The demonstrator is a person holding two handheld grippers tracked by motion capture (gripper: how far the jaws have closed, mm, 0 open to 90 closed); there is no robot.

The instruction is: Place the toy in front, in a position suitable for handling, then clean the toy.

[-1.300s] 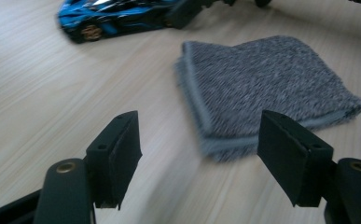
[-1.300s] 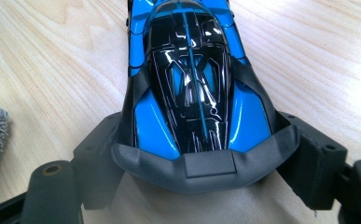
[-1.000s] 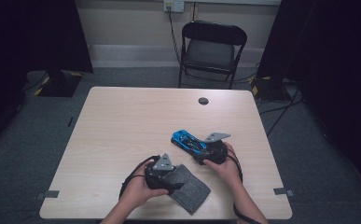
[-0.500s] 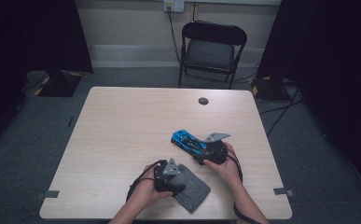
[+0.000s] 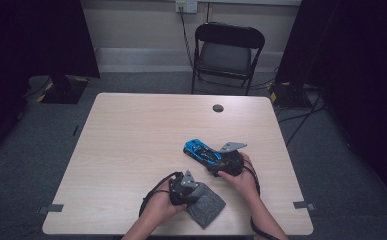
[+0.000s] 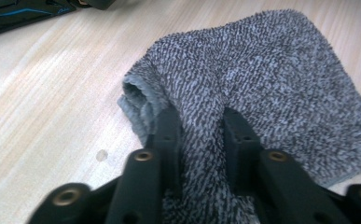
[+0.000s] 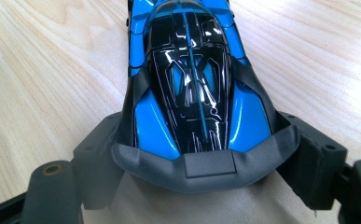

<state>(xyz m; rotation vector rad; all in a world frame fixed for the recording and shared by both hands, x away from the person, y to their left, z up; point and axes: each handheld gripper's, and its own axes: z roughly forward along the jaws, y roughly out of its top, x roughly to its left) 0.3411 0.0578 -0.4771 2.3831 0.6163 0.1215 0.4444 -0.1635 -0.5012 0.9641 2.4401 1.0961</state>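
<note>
We see the left tongs (image 6: 200,135) pinching a raised fold of the grey cloth (image 6: 262,79), their jaws having just been closing on it; the cloth lies on the tabletop (image 5: 131,140) near the front edge. The right tongs (image 7: 201,140) clamp the blue toy car (image 7: 192,79) by its end, just beyond the cloth.

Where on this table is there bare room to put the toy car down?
The whole far half of the table is bare, bordered only by the small black disc near the far edge. The left side is free too. It is crowded near the front, around the cloth and car.
</note>
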